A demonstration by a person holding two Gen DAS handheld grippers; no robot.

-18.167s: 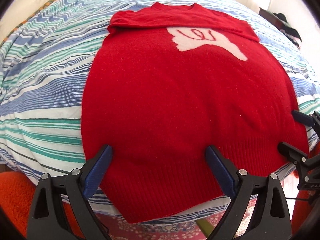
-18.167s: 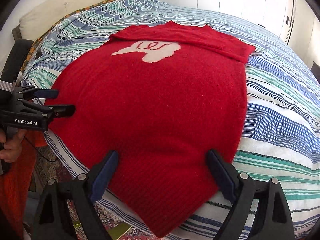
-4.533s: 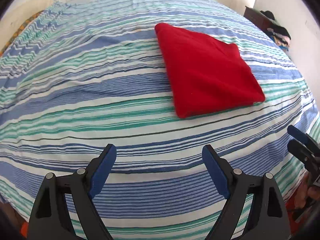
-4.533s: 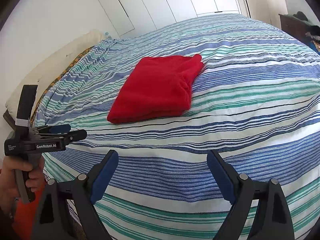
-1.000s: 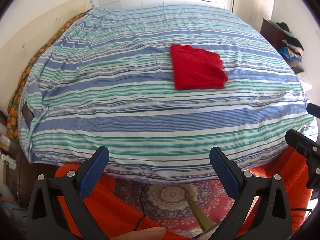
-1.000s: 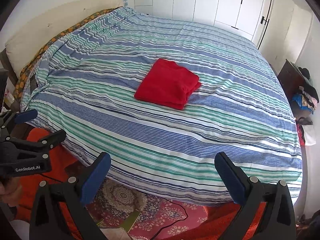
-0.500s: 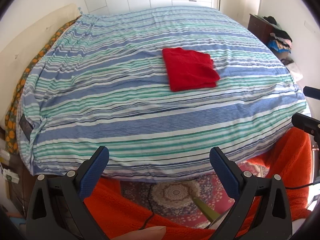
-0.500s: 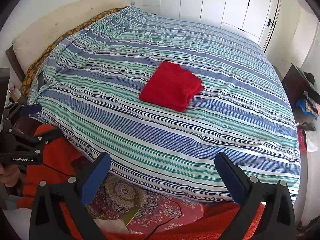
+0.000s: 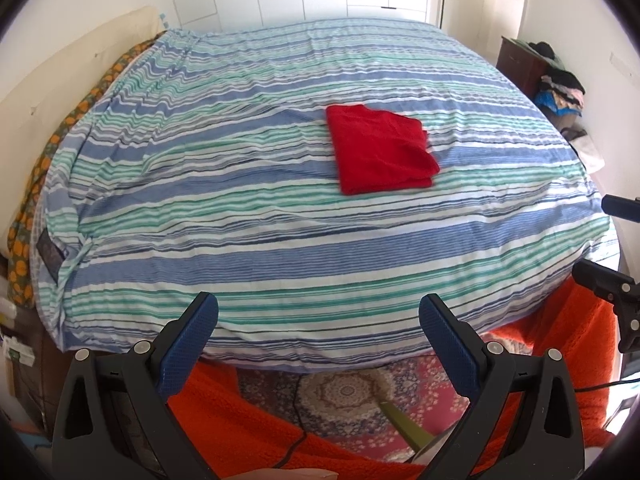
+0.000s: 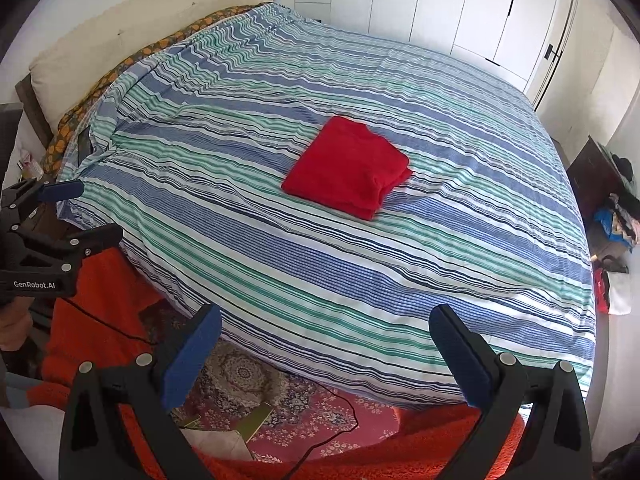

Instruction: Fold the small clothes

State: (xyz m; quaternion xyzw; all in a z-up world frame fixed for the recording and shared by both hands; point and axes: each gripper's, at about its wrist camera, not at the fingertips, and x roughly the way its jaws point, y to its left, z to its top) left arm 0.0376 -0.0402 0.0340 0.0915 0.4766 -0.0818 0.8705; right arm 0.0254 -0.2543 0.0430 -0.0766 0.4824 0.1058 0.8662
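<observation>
Red knitted sweater (image 9: 382, 151) folded square, mid striped bed (image 9: 280, 240); soft, light, floppy, so pinch stacked layers at fold edge; left tongs (image 9: 318, 314) and right tongs (image 10: 325, 326) apart, empty, well off it

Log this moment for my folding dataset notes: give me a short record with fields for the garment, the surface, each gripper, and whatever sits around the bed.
garment: red sweater, folded into a compact rectangle, lying flat
surface: striped bedspread in blue, green and white
garment position: near the middle of the bed, apart from both grippers
left gripper: open, empty, held back past the near bed edge
right gripper: open, empty, also back from the bed
floor: patterned rug below the near edge
background: white wardrobe doors; pile of clothes on a dark cabinet
</observation>
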